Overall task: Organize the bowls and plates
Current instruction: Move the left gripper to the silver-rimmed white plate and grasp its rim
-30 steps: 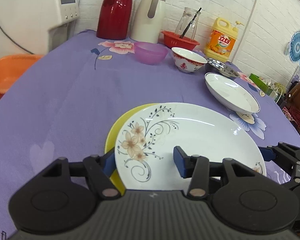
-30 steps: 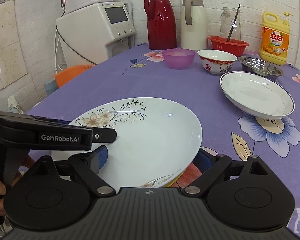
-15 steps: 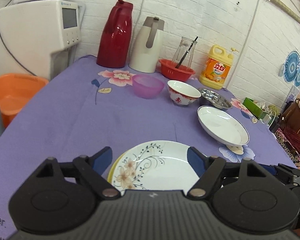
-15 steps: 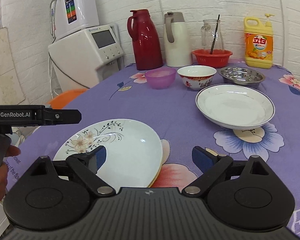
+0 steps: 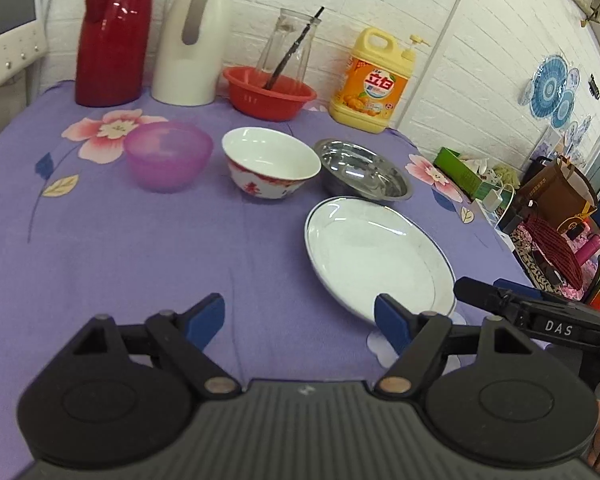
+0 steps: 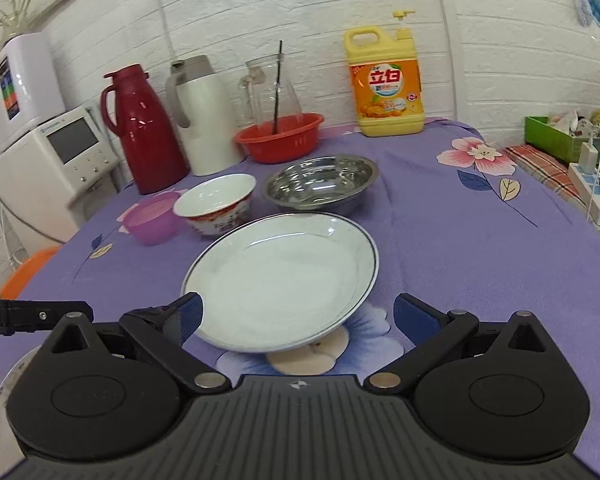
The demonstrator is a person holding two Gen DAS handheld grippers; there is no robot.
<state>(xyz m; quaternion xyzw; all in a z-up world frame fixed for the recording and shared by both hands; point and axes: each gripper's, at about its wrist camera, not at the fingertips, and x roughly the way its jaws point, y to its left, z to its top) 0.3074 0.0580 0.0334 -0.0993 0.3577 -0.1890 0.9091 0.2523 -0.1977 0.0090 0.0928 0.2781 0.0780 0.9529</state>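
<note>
Am lining right hand-held gripper (image 6: pixel 296 316), jaws wide, empty, on near rim of white plate (image 6: pixel 280 272); left hand-held gripper (image 5: pixel 300 320) also wide, empty. Am keeping approach low, gripping rim only.

On the purple floral tablecloth (image 6: pixel 440 248), a white blue-rimmed plate (image 6: pixel 284 280) lies centre frame in the right wrist view. Behind it, left to right, sit a translucent purple plastic bowl (image 6: pixel 152 220), a white red-patterned ceramic bowl (image 6: pixel 216 204) and a shiny steel bowl (image 6: pixel 322 184). Further back, along the wall, stands a red plastic basin (image 6: pixel 280 138).

Purple flowered tablecloth (image 6: pixel 440 248), white dark-rimmed plate (image 6: pixel 284 276), red-patterned white bowl (image 5: pixel 270 168), translucent purple bowl (image 5: pixel 168 156).
</note>
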